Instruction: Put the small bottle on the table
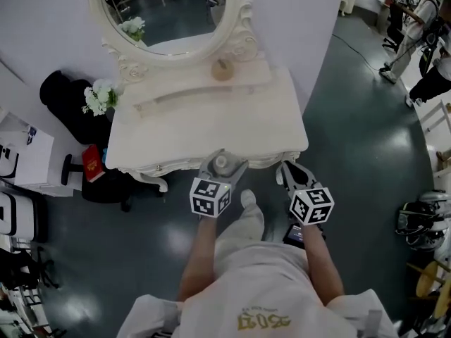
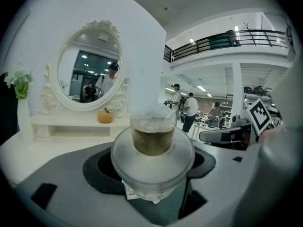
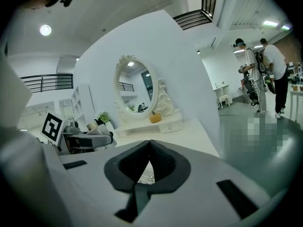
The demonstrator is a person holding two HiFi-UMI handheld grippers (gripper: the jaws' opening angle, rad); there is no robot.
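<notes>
The small bottle [image 2: 152, 137] has a frosted clear body, amber liquid and a wide round collar. My left gripper [image 2: 152, 167] is shut on it, and the dark pads hug its sides. In the head view the bottle [image 1: 222, 163] shows in the left gripper [image 1: 221, 160] just over the front edge of the white dressing table [image 1: 211, 122]. My right gripper [image 1: 285, 167] hovers beside it at the same edge. Its jaws meet at the tips with nothing between them, as the right gripper view [image 3: 150, 144] shows.
An oval mirror [image 1: 169, 5] stands at the table's back, with a small orange ornament [image 1: 223, 70] on the shelf below it. White flowers [image 1: 99, 97] sit at the left corner. A black stool [image 1: 106, 186] and red book [image 1: 91, 163] are left of the table. People stand far right [image 1: 416, 34].
</notes>
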